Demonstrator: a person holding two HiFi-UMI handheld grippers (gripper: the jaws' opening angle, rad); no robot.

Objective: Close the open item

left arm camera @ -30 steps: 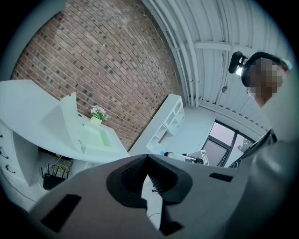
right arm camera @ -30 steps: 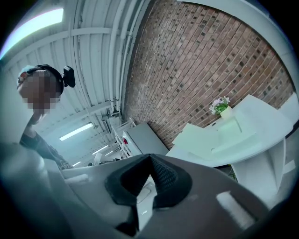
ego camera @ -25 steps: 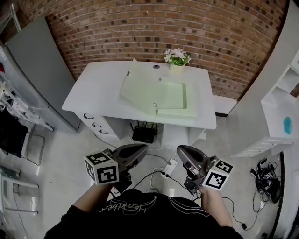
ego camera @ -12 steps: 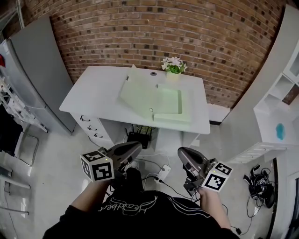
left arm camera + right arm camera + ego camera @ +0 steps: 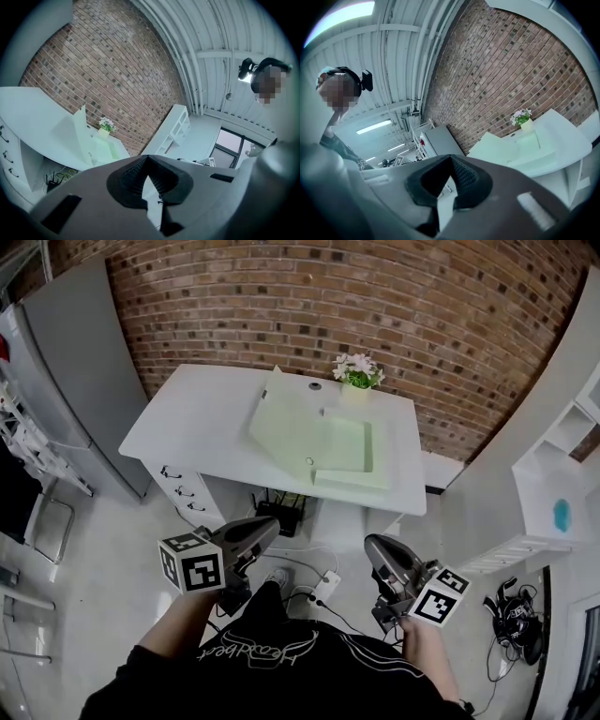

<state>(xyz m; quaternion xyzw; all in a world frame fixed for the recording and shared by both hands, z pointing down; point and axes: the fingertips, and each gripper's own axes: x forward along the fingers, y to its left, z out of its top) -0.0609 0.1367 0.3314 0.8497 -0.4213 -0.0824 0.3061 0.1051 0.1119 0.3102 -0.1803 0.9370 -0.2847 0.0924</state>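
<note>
Barely anything has shifted since a second ago: the left gripper (image 5: 270,527) has lifted a touch and the right gripper (image 5: 372,544) stays low by the person's waist, both with jaws pressed together on nothing. Well ahead of both, on the white rectangular desk (image 5: 187,427), lies the pale green flat box (image 5: 352,451), its lid (image 5: 286,427) propped up on the left gripper's side. This looks like the approach; next, I'd say, comes stepping closer and tipping that lid down
</note>
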